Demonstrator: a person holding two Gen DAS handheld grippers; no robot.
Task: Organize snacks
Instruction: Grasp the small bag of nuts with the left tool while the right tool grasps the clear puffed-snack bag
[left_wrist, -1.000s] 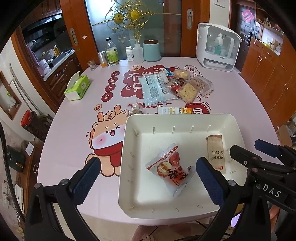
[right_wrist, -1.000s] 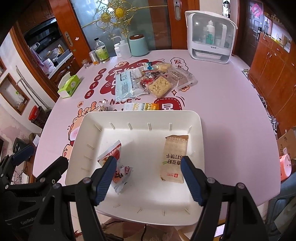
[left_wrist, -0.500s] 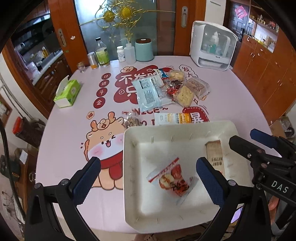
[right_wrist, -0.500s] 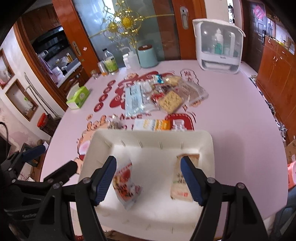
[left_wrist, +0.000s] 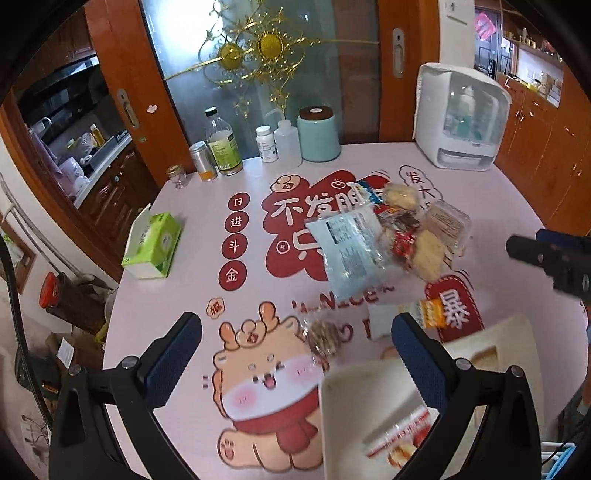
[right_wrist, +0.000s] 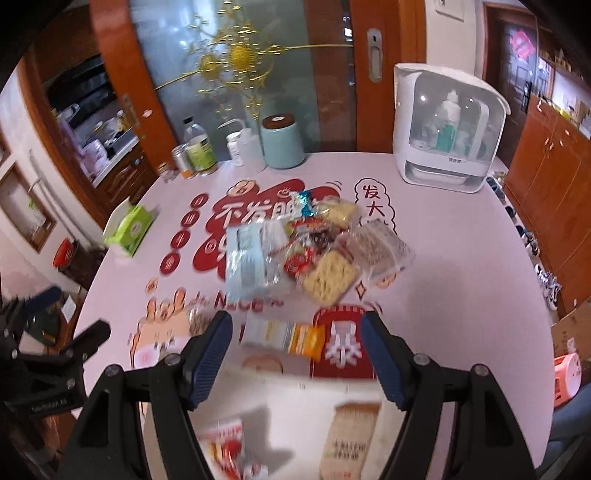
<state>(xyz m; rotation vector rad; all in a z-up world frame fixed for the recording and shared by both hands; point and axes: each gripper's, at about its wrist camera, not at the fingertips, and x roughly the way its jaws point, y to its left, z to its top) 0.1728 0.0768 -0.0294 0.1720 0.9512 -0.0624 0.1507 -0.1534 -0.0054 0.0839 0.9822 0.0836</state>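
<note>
A white tray (left_wrist: 343, 413) sits at the near table edge and holds a red-and-white snack pack (left_wrist: 399, 439) and a brown biscuit pack (right_wrist: 349, 443). The tray also shows in the right wrist view (right_wrist: 295, 402). Beyond it lie a yellow-and-white bar pack (right_wrist: 284, 334), a small nut pack (left_wrist: 323, 338) and a pile of snacks (right_wrist: 310, 251) with a pale blue bag (left_wrist: 351, 249). My left gripper (left_wrist: 295, 350) is open and empty above the nut pack. My right gripper (right_wrist: 297, 350) is open and empty above the bar pack.
A green tissue box (left_wrist: 153, 245) lies at the table's left. Bottles, a can and a teal canister (left_wrist: 319, 134) stand along the far edge. A white appliance (left_wrist: 461, 118) stands at the far right. The right gripper's tip (left_wrist: 546, 254) shows at the right of the left wrist view.
Both grippers have lifted and moved forward from over the tray toward the snacks on the table. The tray has slid to the bottom of both views. Both jaws stayed open.
</note>
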